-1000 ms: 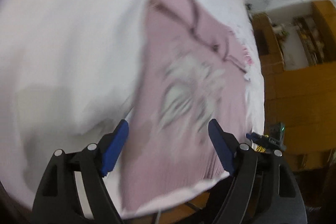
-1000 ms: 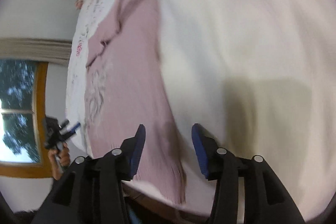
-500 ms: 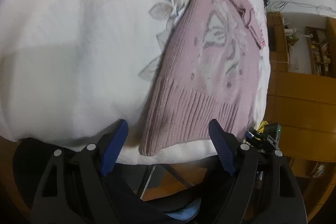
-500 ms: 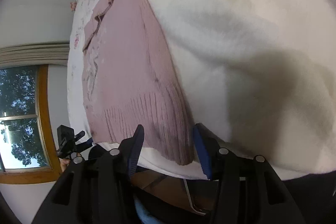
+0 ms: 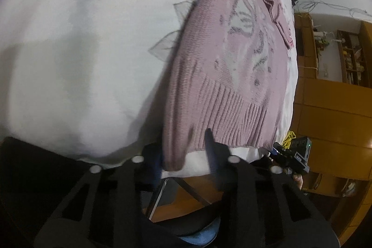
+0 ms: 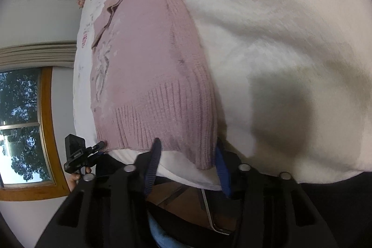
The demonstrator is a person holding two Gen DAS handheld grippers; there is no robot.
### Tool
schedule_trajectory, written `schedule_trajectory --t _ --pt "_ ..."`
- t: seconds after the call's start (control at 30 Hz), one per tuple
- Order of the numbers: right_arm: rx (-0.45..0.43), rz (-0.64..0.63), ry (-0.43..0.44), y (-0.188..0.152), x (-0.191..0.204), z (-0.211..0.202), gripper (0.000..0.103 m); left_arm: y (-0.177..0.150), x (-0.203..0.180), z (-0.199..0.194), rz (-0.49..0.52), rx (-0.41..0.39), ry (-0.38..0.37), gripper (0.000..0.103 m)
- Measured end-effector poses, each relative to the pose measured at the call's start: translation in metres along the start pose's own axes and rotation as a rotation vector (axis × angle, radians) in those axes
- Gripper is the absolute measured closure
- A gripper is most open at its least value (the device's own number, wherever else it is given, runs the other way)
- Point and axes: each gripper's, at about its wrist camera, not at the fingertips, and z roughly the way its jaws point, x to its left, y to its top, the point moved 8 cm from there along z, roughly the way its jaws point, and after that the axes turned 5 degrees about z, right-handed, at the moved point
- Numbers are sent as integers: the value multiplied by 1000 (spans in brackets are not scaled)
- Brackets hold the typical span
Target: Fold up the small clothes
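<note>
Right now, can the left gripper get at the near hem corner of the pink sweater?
Probably yes: the left gripper already straddles the pink sweater at its hem corner, nothing between.

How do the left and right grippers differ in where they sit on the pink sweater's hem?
The left gripper brackets the pink sweater's left hem corner; the right gripper brackets its right hem corner. The left gripper's jaws stand narrower, with fabric nearly filling the gap; the right gripper's stand wider. Both have hem fabric between their fingers.

Pink knit sweater [image 5: 232, 76] w/ grey-white motif — white sheet [image 5: 81, 38], grey leaf print.
</note>
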Motion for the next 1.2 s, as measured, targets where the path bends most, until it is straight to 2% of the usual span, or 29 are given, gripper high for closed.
schedule_trajectory --t 0.03,0.07,0.33,0.53,0.63,0.8,1.0,1.2 --pt "2 -4 0 -1 1 1 84 0 0 -2 -5 -8 -9 94" --pt "-6 -13 2 -1 2 0 91 0 0 -5 -8 -20 -22 95" --pt "-69 -40 152 -2 25 -42 95 -2 -39 -59 2 -165 -218 96" --pt "-113 -62 249 12 61 -78 95 15 -86 -101 48 -249 -308 96" --pt "-136 -69 275 23 77 -92 95 28 -103 -113 70 -260 -318 96" --pt "-177 -94 272 51 101 -111 95 62 -122 -131 86 -285 -320 96" --pt "-223 -113 234 100 120 -124 95 125 -135 -136 79 -302 -289 96" --pt "-241 -118 180 169 137 -119 95 204 -132 -114 53 -294 -213 96"
